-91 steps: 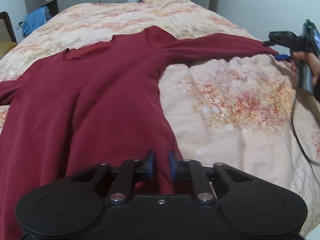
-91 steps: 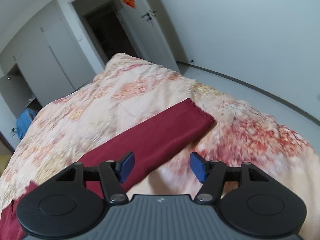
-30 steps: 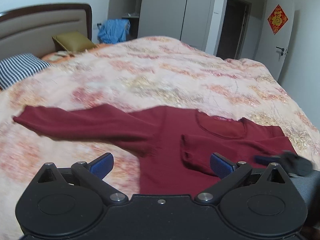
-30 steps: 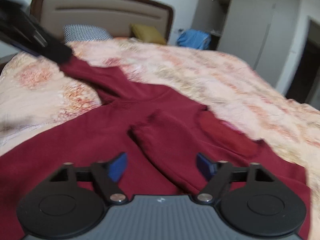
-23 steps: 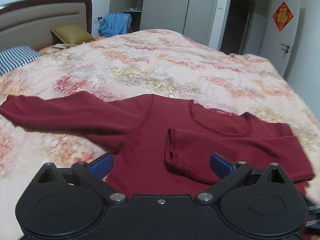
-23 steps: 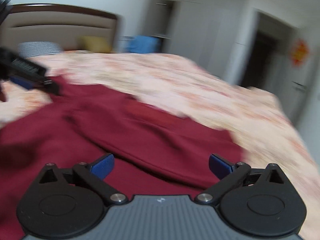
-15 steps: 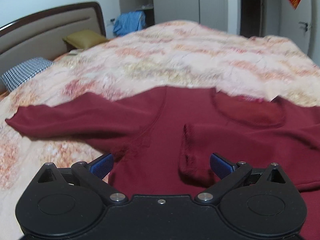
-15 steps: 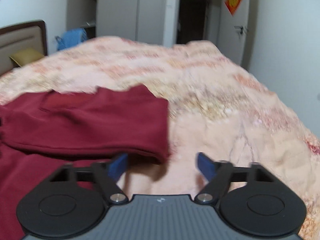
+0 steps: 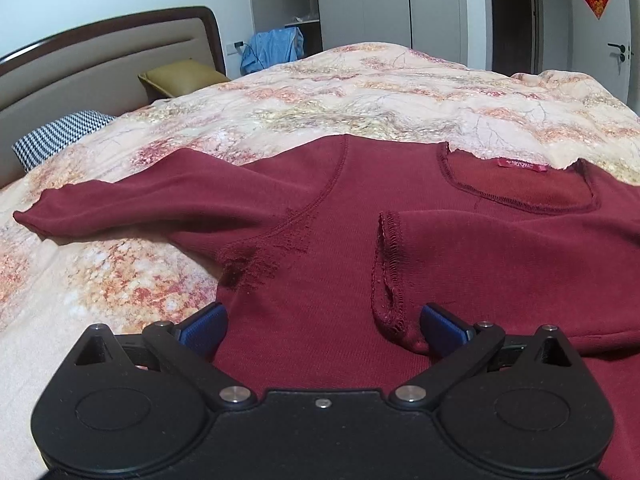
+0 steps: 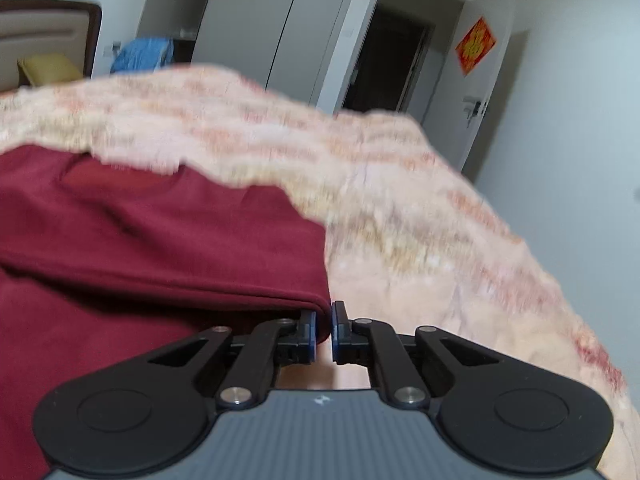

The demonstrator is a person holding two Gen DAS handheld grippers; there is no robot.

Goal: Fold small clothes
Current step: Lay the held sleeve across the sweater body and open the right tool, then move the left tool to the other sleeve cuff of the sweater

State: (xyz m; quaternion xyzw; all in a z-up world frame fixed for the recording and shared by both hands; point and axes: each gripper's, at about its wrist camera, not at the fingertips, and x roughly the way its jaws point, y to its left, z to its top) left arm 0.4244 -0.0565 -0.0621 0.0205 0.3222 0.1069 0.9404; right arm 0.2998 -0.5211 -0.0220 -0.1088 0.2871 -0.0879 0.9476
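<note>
Two tools low over a dark red top on the bed

One dark red top [image 9: 328, 208] lies spread on the flowered bedspread [image 9: 360, 92], neck opening toward the far side of the bed. On the left, one sleeve [image 9: 132, 204] stretches out flat across the bedspread. The other sleeve [image 9: 500, 264] is folded in across the chest, and its stitched cuff [image 9: 388, 272] lies near the middle of the body of the top.

Left tool [image 9: 322, 326] now: it hovers low over the lower chest with its blue pads spread wide and nothing gripped. The left pad [image 9: 204, 326] sits at the side edge of the top under the armpit, and the right pad [image 9: 442, 330] is just beside the cuff of the folded sleeve.

Over to the right tool [image 10: 324, 334]: its two pads are drawn together with only a thin slit between them. It sits right at the folded edge of the top, at the corner [image 10: 316, 300] where the folded sleeve turns at the shoulder, but whether any cloth is nipped between the pads cannot be told; that view is blurred.

Behind it all are a headboard [image 9: 100, 64], a checked pillow [image 9: 60, 132], a yellow cushion [image 9: 180, 76] and a blue garment [image 9: 272, 48] by the wardrobe [image 9: 384, 4].
</note>
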